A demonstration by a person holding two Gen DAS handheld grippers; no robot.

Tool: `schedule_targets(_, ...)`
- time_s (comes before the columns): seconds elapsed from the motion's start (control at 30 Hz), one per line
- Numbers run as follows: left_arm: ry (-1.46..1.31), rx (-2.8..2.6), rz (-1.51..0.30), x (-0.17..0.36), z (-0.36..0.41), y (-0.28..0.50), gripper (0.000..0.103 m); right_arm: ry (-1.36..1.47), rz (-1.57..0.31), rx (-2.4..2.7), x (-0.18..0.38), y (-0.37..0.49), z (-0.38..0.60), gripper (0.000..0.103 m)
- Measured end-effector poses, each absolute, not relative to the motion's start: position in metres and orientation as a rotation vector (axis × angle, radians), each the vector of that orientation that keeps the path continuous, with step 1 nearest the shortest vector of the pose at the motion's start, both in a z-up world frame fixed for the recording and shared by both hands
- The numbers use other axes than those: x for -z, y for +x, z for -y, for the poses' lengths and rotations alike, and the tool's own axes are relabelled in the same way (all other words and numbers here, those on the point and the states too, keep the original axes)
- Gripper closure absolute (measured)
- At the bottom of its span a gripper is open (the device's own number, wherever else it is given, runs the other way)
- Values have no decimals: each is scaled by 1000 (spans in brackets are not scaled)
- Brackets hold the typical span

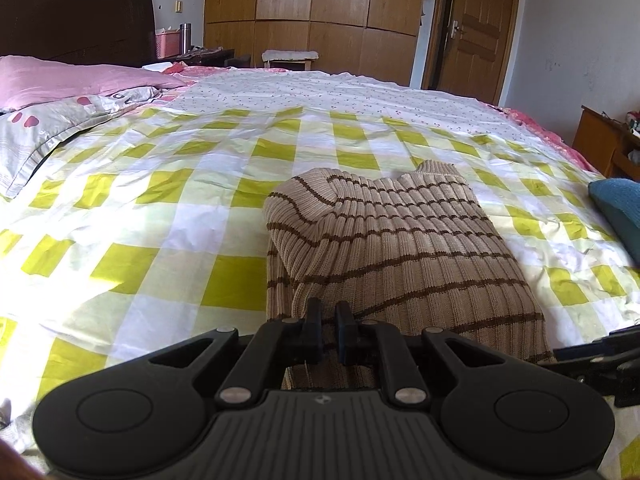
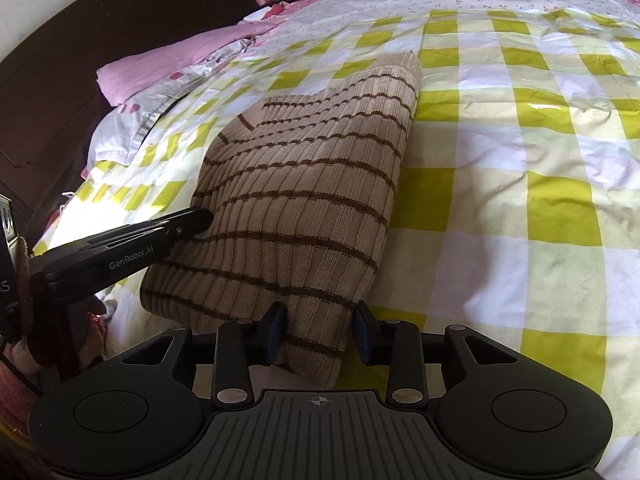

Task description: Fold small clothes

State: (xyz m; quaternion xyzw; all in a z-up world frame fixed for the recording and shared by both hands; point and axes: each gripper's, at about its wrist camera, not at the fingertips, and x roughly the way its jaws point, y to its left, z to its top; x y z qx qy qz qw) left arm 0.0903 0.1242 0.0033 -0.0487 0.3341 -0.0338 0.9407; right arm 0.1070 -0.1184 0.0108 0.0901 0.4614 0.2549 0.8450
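A beige ribbed sweater with thin brown stripes point(image 1: 400, 248) lies folded lengthwise on the yellow-and-white checked bed sheet point(image 1: 160, 208). My left gripper point(image 1: 329, 312) is shut on the sweater's near left edge. In the right wrist view the sweater point(image 2: 304, 184) runs away from me, and my right gripper point(image 2: 320, 316) stands open with its fingers on either side of the near right corner. The left gripper point(image 2: 176, 228) shows from the side at the sweater's left edge.
Pink and grey pillows point(image 1: 60, 92) lie at the left by a dark headboard point(image 1: 76, 12). A blue cloth item point(image 1: 618, 208) sits at the right edge of the bed. A wooden wardrobe point(image 1: 312, 12) and door point(image 1: 476, 28) stand beyond the bed.
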Motion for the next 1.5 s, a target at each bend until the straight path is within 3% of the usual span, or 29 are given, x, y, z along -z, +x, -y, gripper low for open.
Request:
schedule_targets(0.07, -114, 78, -677, -3, -126, 90, 84, 208, -942, -528, -19, 109, 124, 64)
schedule_targets(0.2, -134, 89, -676, -3, -129, 89, 84, 265, -893, -506, -28, 122, 131, 48)
schedule_targets(0.5, -217, 119, -664, -7, -139, 88, 82, 339, -916, -515, -4, 159, 112, 29)
schedule_targets(0.7, -250, 118, -601, -13, -143, 79, 81, 370, -921, -530, 4, 164, 113, 25)
schedule_targets(0.8, -244, 80, -593, -13, -147, 77, 72, 379, -912, -538, 2, 159, 119, 25)
schedule_targets(1.13, -257, 69, -650, -2, -151, 83, 65, 399, -902, -560, 4, 157, 121, 25)
schedule_targets(1.27, -301, 80, -683, 5, -156, 86, 56, 385, -897, -587, 4, 153, 124, 25)
schedule_targets(1.5, -342, 120, -693, 7, -158, 85, 54, 396, -906, -604, 12, 156, 119, 20)
